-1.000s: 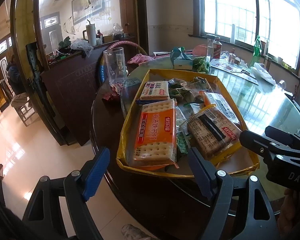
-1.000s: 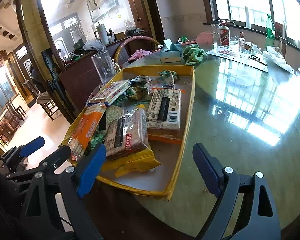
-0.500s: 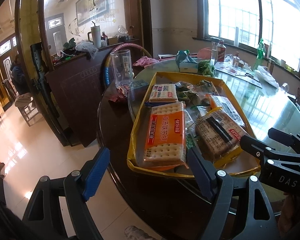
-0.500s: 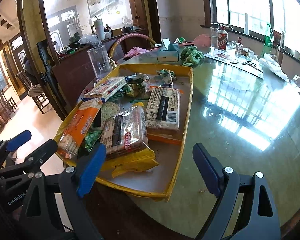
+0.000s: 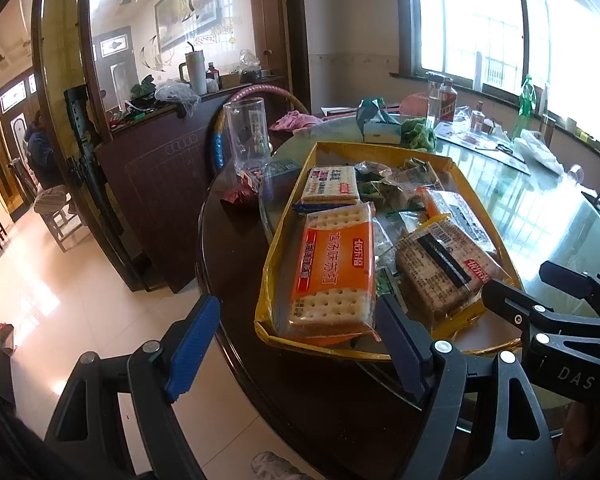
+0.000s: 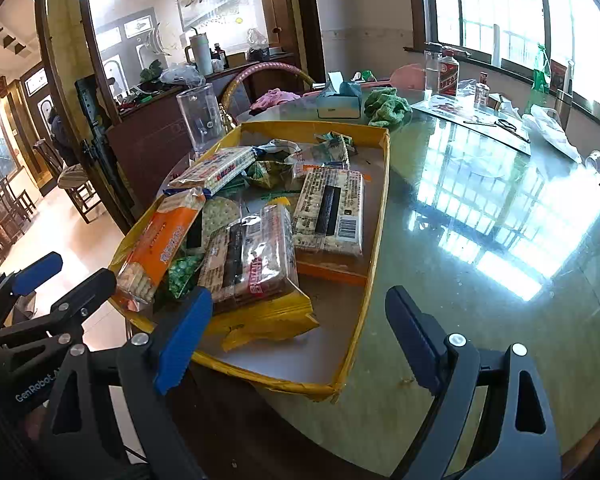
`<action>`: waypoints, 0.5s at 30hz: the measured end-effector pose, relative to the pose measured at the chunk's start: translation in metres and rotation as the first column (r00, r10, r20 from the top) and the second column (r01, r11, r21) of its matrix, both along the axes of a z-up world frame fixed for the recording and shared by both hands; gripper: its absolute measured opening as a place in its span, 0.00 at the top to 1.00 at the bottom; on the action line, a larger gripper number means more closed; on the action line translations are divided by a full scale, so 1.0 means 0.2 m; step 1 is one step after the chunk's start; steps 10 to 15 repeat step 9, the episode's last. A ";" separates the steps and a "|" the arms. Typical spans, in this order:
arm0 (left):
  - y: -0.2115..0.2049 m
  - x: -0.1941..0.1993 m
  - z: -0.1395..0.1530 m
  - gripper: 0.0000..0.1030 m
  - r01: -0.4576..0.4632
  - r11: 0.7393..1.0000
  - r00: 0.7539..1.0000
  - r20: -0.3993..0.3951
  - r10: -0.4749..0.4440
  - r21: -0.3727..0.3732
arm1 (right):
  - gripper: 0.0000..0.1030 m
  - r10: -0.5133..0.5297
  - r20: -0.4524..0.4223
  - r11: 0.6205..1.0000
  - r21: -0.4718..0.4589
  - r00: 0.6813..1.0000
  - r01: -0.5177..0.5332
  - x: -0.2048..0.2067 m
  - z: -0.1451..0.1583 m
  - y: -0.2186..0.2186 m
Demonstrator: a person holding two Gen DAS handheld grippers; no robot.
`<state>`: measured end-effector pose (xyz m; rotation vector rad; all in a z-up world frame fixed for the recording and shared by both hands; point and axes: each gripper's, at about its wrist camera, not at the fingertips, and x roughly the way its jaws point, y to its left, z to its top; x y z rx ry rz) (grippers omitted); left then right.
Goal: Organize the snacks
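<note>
Over the last second both tongs have drawn slightly back and up from the shallow yellow cardboard tray (image 6: pixel 380 200), carrying nothing, so no snack has changed place. The left tongs (image 5: pixel 296 344) and right tongs (image 6: pixel 296 340) each stand apart and empty. Ahead of them the tray holds a loose heap: 1 orange-labelled cracker pack (image 5: pixel 334 268) nearest the left tongs, 2 clear biscuit packs with black stripes (image 6: pixel 328 210), and small green wrappers (image 6: pixel 184 272) between.
</note>
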<state>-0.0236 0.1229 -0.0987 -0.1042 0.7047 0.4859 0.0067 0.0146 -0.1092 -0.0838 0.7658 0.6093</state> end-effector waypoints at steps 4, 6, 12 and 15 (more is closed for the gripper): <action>-0.01 0.01 0.00 0.22 -0.001 1.000 1.000 -0.004 0.001 0.012 | 0.14 0.001 0.001 1.000 -0.002 1.000 -0.001 0.00 0.00 0.00; -0.02 0.00 0.00 0.22 -0.002 1.000 1.000 -0.001 0.002 0.017 | 0.14 0.001 0.000 1.000 -0.002 1.000 -0.001 0.00 0.00 0.00; -0.03 0.01 0.00 0.22 -0.005 1.000 1.000 -0.001 0.005 0.021 | 0.14 0.000 0.000 1.000 0.000 1.000 0.000 0.00 -0.01 0.00; -0.03 0.01 0.00 0.22 -0.005 1.000 1.000 -0.001 0.005 0.021 | 0.14 0.000 0.000 1.000 0.000 1.000 0.000 0.00 -0.01 0.00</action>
